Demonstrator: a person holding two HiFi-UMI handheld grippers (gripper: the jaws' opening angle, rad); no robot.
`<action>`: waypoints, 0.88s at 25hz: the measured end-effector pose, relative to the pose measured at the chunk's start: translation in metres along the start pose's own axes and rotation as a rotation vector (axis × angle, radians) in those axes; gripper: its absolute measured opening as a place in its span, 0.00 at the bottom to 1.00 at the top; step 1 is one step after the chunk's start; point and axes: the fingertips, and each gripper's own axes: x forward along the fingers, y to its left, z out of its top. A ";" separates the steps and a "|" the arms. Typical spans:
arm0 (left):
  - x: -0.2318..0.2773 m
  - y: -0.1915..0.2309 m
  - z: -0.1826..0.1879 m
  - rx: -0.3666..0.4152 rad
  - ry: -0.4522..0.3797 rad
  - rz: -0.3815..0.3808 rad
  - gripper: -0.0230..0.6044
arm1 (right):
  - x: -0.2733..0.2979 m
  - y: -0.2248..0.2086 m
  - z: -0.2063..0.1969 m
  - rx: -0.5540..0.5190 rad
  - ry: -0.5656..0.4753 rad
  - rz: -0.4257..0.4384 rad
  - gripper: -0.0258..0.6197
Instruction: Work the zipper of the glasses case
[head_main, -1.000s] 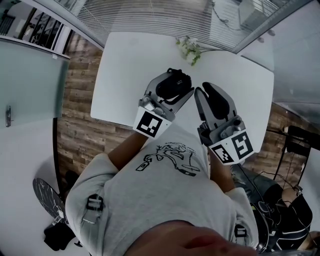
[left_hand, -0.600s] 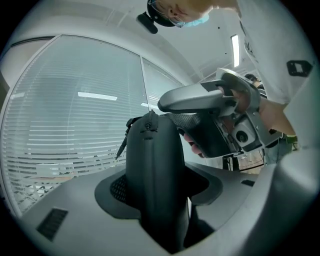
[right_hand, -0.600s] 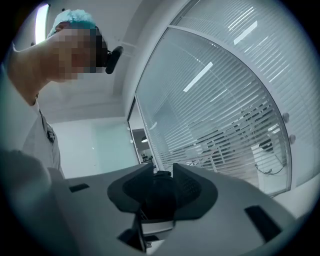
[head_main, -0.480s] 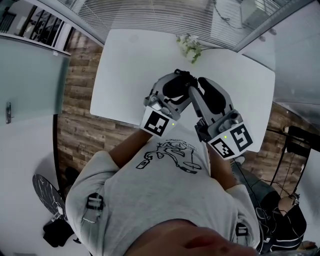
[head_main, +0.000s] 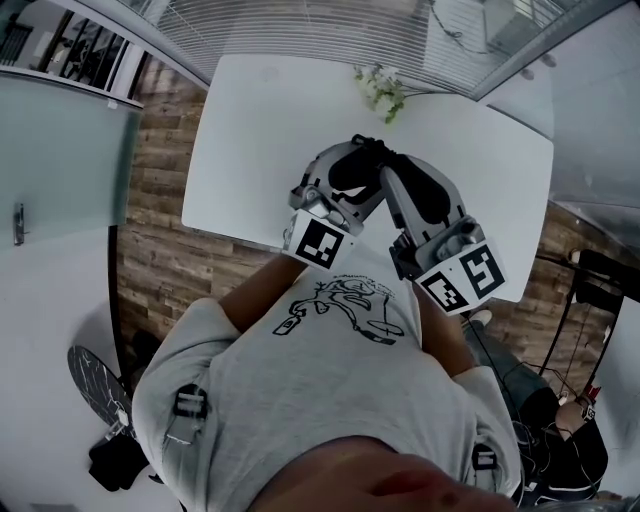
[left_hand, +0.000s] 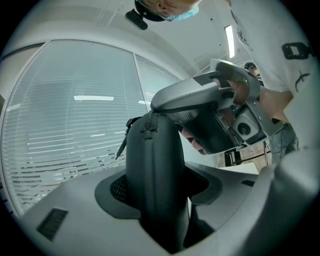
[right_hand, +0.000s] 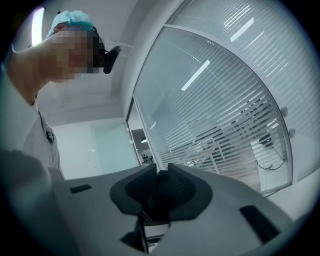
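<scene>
Right gripper (head_main: 388, 172) has swung in against the left gripper (head_main: 345, 165), its fingers just closing on the zippered top end of the black moulded glasses case (left_hand: 155, 170), clamped lengthwise in the left fingers over the white tabletop (head_main: 250, 130).

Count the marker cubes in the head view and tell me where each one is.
2. The left cube is near the picture's centre. The right cube is further right and slightly lower. Both sit at the near edge of the table. None seems hidden.
</scene>
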 end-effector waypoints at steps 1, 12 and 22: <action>0.000 0.000 -0.001 0.005 0.004 -0.001 0.45 | 0.000 -0.001 0.000 0.010 -0.003 0.002 0.15; 0.001 -0.002 -0.012 0.071 0.080 -0.022 0.45 | -0.003 -0.010 -0.002 0.109 -0.036 0.009 0.14; 0.004 -0.007 -0.024 0.054 0.120 -0.052 0.45 | -0.003 -0.012 -0.003 0.115 -0.053 0.027 0.07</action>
